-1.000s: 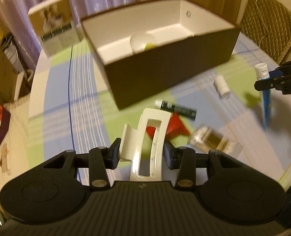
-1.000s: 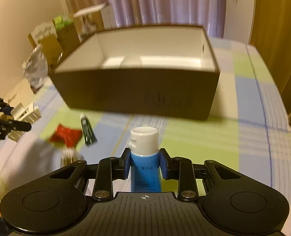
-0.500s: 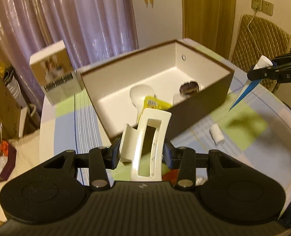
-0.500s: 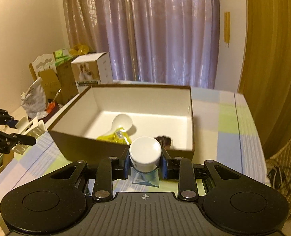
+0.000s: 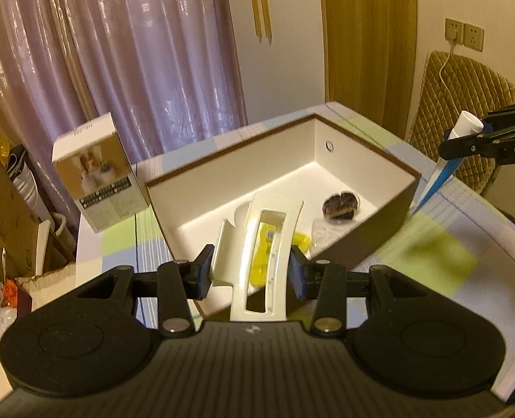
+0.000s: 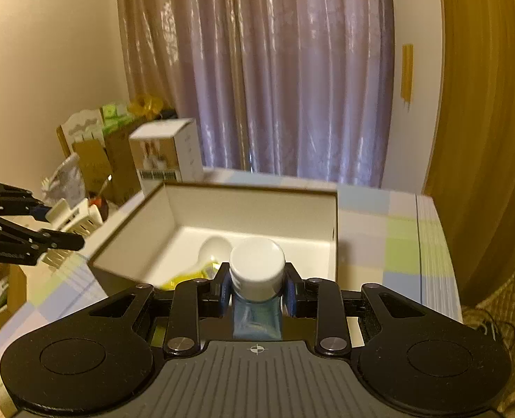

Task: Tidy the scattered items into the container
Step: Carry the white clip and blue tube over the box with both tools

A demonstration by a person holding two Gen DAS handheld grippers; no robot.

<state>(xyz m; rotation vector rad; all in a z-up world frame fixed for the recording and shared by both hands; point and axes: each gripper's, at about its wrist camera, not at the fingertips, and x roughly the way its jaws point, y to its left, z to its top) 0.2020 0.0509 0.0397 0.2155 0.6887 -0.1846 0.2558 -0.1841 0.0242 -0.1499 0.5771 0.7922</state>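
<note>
Our left gripper [image 5: 250, 271] jaws clamp the hair clip [image 5: 267, 244], the right gripper [image 6: 257, 287] jaws clamp the blue tube [image 6: 257, 268]; the box [image 5: 361, 240] lies just ahead, below both.

I see the box [image 5: 368, 240] sitting on the table [image 5: 466, 244], toward its far edge. In the box lie a spoon [image 6: 212, 248], a packet [image 5: 301, 240] and a round thing [image 5: 341, 204]. A carton [image 5: 99, 177] stands just left of the box, near the table's far left corner.
</note>
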